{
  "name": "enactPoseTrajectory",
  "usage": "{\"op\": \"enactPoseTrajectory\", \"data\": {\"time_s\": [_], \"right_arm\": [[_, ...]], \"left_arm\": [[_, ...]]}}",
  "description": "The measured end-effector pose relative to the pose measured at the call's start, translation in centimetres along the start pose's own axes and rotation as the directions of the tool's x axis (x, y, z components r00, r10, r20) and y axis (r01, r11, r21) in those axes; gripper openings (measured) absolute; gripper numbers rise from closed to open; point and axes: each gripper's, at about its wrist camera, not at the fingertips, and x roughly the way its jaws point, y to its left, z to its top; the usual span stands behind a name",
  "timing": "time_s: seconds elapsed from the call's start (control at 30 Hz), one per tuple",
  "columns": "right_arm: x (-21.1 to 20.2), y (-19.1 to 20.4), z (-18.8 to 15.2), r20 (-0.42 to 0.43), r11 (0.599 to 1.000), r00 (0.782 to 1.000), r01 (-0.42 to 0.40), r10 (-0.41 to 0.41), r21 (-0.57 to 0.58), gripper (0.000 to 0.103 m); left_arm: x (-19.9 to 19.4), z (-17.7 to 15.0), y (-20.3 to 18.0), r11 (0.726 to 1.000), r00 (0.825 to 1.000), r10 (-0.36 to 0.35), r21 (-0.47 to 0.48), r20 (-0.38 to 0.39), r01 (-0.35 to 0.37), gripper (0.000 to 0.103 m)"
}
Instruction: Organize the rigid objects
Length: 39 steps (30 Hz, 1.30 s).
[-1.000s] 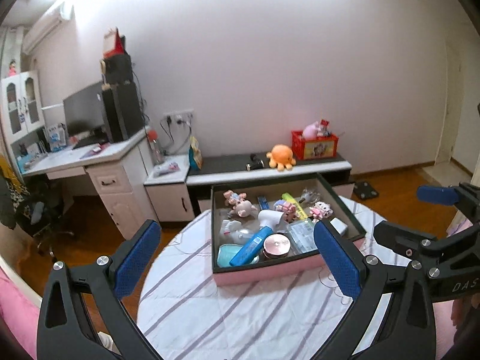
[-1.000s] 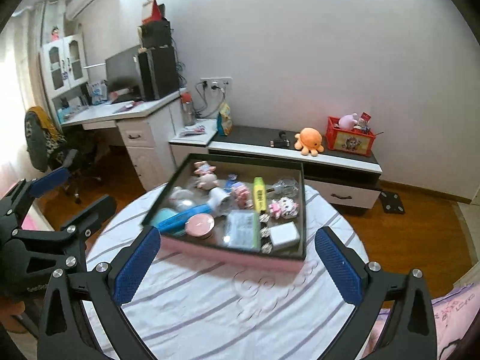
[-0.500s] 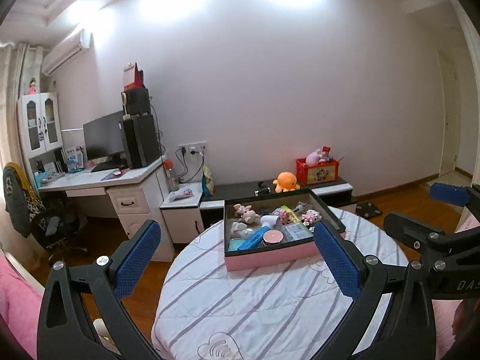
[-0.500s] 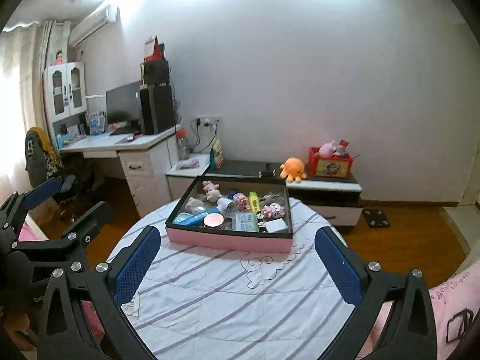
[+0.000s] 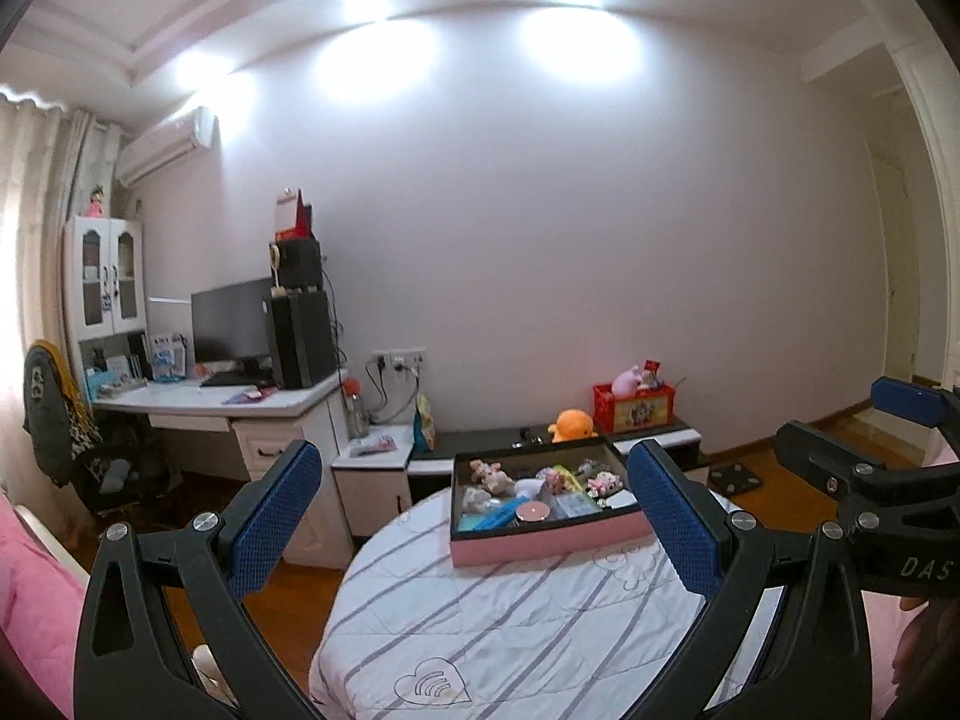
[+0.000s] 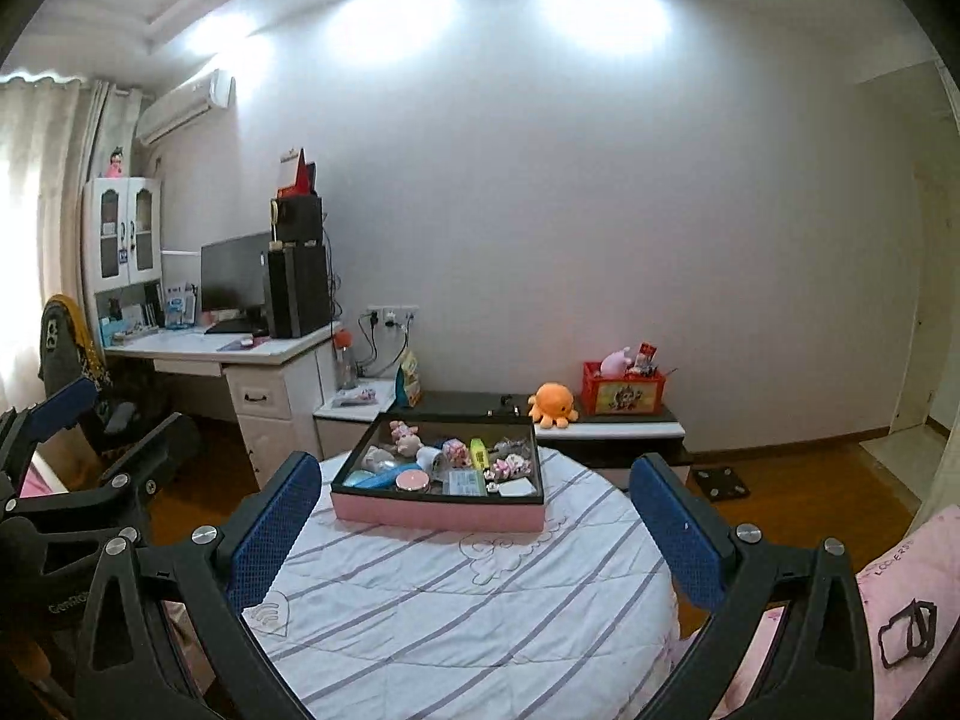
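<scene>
While held up well back from the table (image 6: 480,612), both tongs wide apart: left gripper (image 5: 474,516) and right gripper (image 6: 474,516), nothing between the blue pads (image 6: 273,531). Far on the round striped table, a pink tray (image 6: 438,513) with dark walls. Packed inside: a little pink toy animal (image 6: 403,433) at the far left, a blue tube (image 6: 375,479) and round pink tin (image 6: 411,480) near the front, a yellow-green marker (image 6: 477,450), a white box (image 6: 517,488) at the near right. Beyond, an orange octopus toy (image 6: 553,403) beside a red crate (image 6: 624,395).
</scene>
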Motion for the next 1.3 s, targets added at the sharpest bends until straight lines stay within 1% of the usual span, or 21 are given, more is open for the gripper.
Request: {"op": "enactPoseTrajectory", "data": {"time_s": [0.1,0.23,0.37,0.47,0.53,0.63,0.9,1.3], "right_arm": [[-1.0,0.0,0.0,0.026,1.0,1.0,0.011,-0.011,0.002,0.103],[-2.2,0.2,0.1,0.06,1.0,0.998,0.009,-0.009,0.009,0.103],[-3.5,0.8,0.1,0.095,1.0,0.995,0.029,-0.029,-0.003,0.103],[-4.1,1.1,0.0,0.114,0.999,0.992,0.045,-0.044,-0.008,0.103],[-4.6,1.3,-0.1,0.132,0.998,0.99,0.056,-0.055,-0.007,0.103],[-5.2,1.5,-0.1,0.15,0.998,0.987,0.057,-0.055,-0.007,0.103],[-5.6,1.9,0.0,0.162,0.998,0.985,0.06,-0.057,-0.012,0.103],[-6.2,2.5,0.1,0.17,0.997,0.983,0.075,-0.07,-0.026,0.103]], "left_arm": [[-1.0,0.2,-0.2,1.0,1.0,0.009,0.007,0.025,-0.009,0.103],[-2.2,0.5,-0.1,1.0,0.998,0.019,-0.011,0.055,-0.019,0.103],[-3.3,0.6,0.0,0.999,0.997,0.031,-0.011,0.077,-0.03,0.103],[-4.1,0.4,0.0,0.999,0.994,0.045,-0.011,0.104,-0.044,0.103],[-4.7,0.2,0.2,0.999,0.989,0.053,-0.02,0.138,-0.05,0.103],[-5.1,0.0,0.3,0.998,0.986,0.054,-0.03,0.156,-0.05,0.103],[-5.2,0.1,0.6,0.999,0.988,0.039,-0.041,0.148,-0.033,0.103],[-5.6,0.0,0.7,0.998,0.986,0.058,-0.034,0.155,-0.053,0.103]]}}
